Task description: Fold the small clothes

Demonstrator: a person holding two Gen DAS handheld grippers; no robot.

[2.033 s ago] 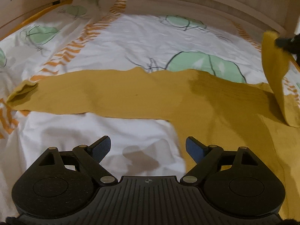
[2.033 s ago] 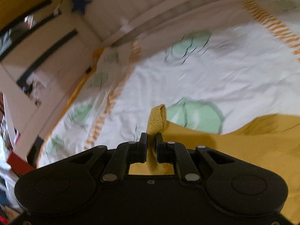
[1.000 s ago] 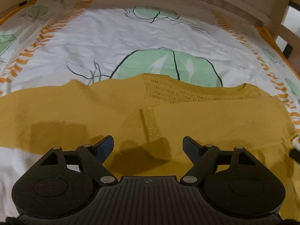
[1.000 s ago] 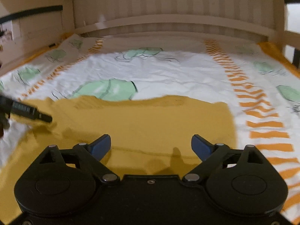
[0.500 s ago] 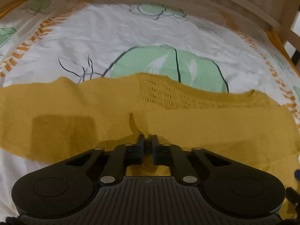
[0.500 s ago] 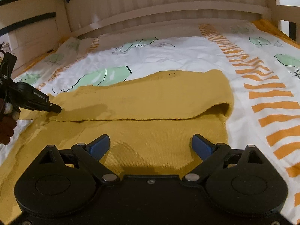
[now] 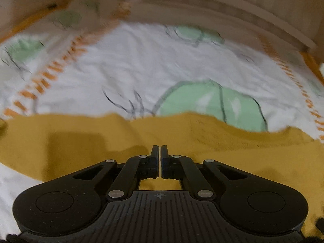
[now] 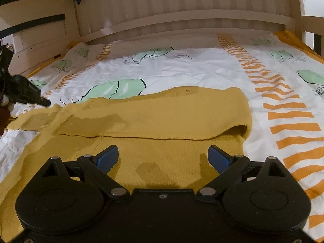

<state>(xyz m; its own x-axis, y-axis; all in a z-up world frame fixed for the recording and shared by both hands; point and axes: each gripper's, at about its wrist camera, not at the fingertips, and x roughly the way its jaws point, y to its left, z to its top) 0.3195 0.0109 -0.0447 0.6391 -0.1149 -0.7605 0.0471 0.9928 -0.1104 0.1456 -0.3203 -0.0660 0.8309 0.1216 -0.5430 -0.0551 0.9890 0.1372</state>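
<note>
A mustard-yellow knit sweater (image 8: 154, 113) lies on the bed, its right sleeve folded across the body. My left gripper (image 7: 160, 148) is shut, and a ridge of the sweater (image 7: 202, 137) rises to its tips, so it pinches a fold of it. In the right wrist view the left gripper (image 8: 47, 102) shows at the far left, its tip at a small raised peak of the cloth. The right gripper (image 8: 164, 158) hovers open over the sweater's near part, nothing between its blue pads (image 8: 107, 156).
The white bedsheet (image 8: 202, 70) with green leaf prints and orange stripes covers the mattress. A wooden headboard (image 8: 182, 16) closes the far side and wooden rails (image 8: 36, 32) stand at the left. A person's hand (image 8: 4, 113) is at the left edge.
The left gripper closed on the sweater about half a second ago and has since lifted and drawn back with the cloth. The right gripper let go of the sleeve earlier and stays open.
</note>
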